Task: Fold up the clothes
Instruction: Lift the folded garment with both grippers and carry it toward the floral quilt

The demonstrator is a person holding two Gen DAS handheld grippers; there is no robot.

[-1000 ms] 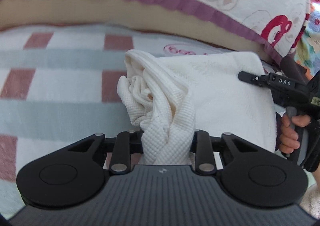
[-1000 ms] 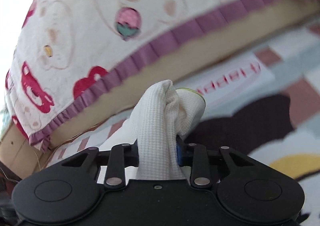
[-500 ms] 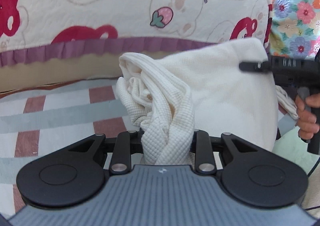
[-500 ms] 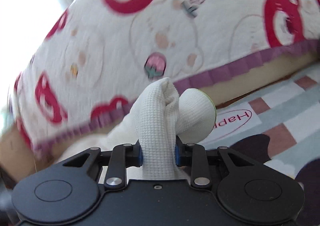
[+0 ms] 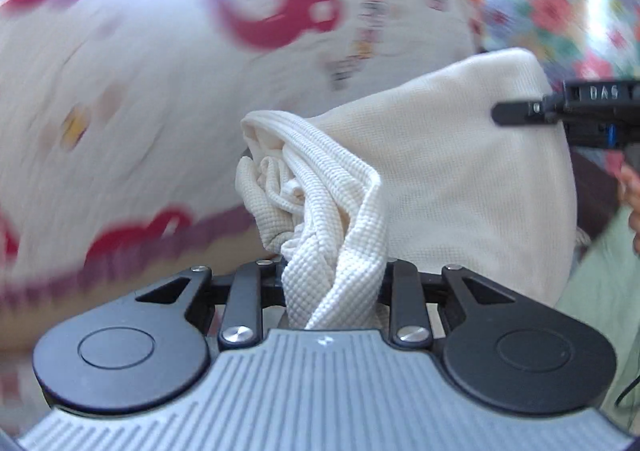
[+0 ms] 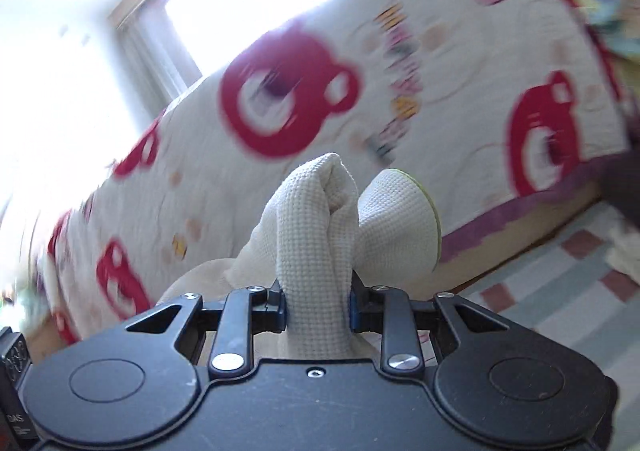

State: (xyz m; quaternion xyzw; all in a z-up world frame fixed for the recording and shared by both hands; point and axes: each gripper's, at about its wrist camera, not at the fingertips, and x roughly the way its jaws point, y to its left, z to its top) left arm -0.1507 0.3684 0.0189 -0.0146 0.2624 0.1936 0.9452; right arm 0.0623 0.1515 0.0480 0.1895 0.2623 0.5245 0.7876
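In front of the bear-print bed cover (image 6: 400,99), above the checked rug (image 6: 560,283), the cream garment (image 5: 460,179) hangs spread between the two grippers, the left gripper (image 5: 334,279) clamped on one bunched edge and the right gripper (image 6: 318,303) clamped on the other.

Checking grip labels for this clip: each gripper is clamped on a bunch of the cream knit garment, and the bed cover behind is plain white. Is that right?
Not quite. Both the left gripper and the right gripper are clamped on the cream garment, but the bed cover is not plain: the right wrist view shows red bear shapes printed on it.
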